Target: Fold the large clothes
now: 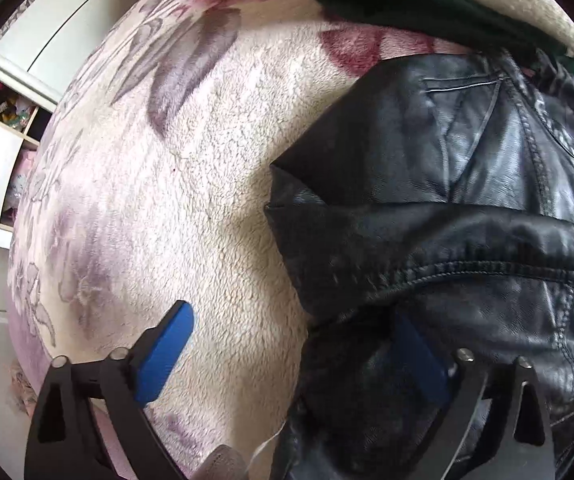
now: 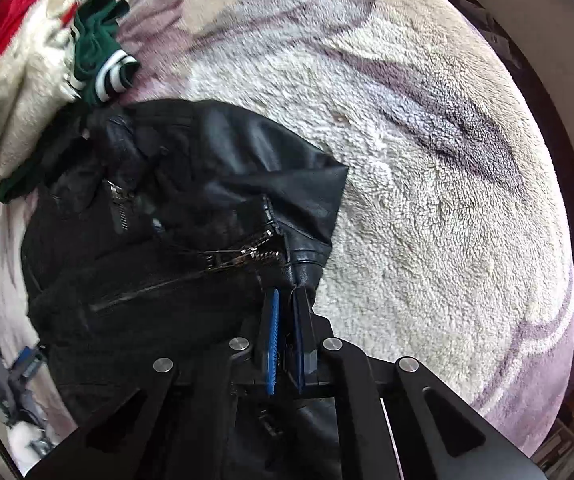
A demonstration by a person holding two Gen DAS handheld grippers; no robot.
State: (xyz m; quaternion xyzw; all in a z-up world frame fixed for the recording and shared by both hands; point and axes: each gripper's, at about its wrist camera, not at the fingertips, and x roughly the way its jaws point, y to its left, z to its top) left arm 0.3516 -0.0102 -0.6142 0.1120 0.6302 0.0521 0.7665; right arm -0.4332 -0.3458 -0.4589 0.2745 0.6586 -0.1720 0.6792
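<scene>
A black leather jacket (image 1: 447, 208) lies bunched on a fluffy cream blanket with purple flowers (image 1: 191, 184). My left gripper (image 1: 291, 344) is open at the jacket's left edge; its left blue pad (image 1: 167, 352) is over the blanket and its right pad (image 1: 415, 356) is under a fold of leather. In the right wrist view the jacket (image 2: 191, 200) shows its zipper (image 2: 247, 256). My right gripper (image 2: 285, 308) is shut on the jacket's edge beside the zipper.
A green garment with striped cuffs (image 2: 99, 52), a cream fleece (image 2: 19, 92) and a red item (image 2: 3, 20) are piled beyond the jacket. White cabinets (image 1: 47, 32) stand left of the bed. The blanket (image 2: 427, 200) stretches to the right.
</scene>
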